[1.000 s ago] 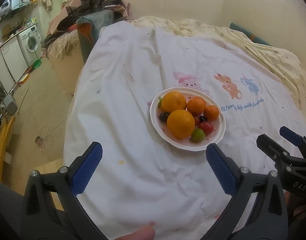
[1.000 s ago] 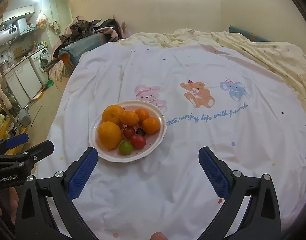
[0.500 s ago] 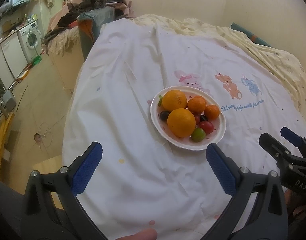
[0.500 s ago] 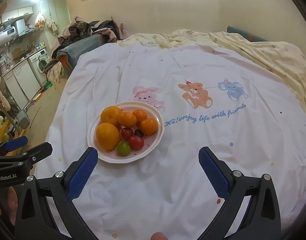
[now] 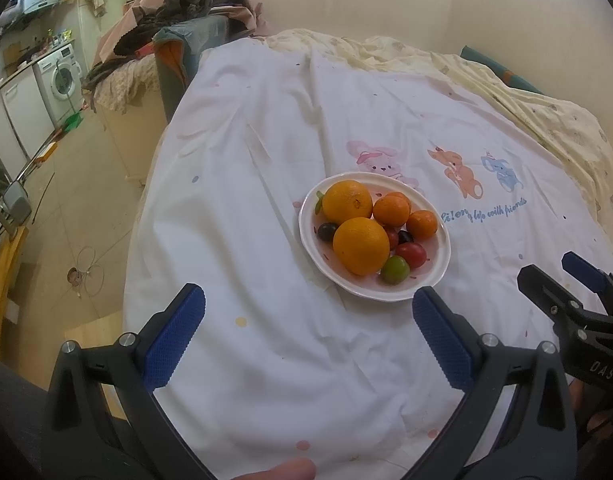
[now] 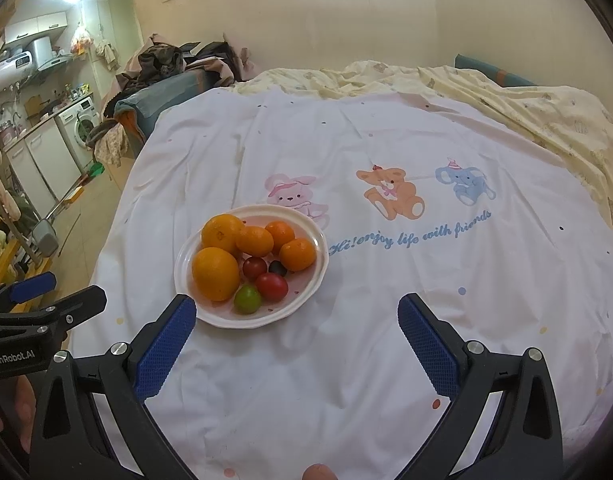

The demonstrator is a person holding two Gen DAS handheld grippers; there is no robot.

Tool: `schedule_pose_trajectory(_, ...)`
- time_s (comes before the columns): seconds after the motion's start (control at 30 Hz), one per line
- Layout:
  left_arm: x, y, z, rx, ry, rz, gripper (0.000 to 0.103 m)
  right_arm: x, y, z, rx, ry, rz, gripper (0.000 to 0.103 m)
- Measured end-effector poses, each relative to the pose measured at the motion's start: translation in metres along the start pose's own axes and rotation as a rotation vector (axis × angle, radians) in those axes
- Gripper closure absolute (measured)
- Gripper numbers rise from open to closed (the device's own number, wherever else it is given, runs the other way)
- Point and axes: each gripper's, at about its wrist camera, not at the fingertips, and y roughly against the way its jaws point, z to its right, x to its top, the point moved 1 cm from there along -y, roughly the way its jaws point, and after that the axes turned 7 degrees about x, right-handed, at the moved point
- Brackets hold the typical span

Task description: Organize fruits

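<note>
A white plate of fruit rests on a white sheet printed with cartoon animals. It holds two large oranges, several small tangerines, red tomatoes, a green one and dark grapes. My left gripper is open, just short of the plate's near rim. My right gripper is open too, with its left finger pad close to the plate's near edge. Neither holds anything.
The sheet covers a bed with a yellow blanket along its far and right sides. A pile of clothes lies beyond the bed's far left corner. Left of the bed is tiled floor and a washing machine.
Both grippers have moved slightly closer to the plate. The right view's plate has shifted a little right. Jaws stay open and no fruit has moved.
</note>
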Motion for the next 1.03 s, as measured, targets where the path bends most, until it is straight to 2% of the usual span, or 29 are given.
schedule_pose_trajectory(1.03, -0.0009, 0.0026, -0.0007, -0.014, 0.006, 0.003, 0.001, 0.0009, 0.0017, 0.0002, 0.005, -0.014, 0.004, 0.0)
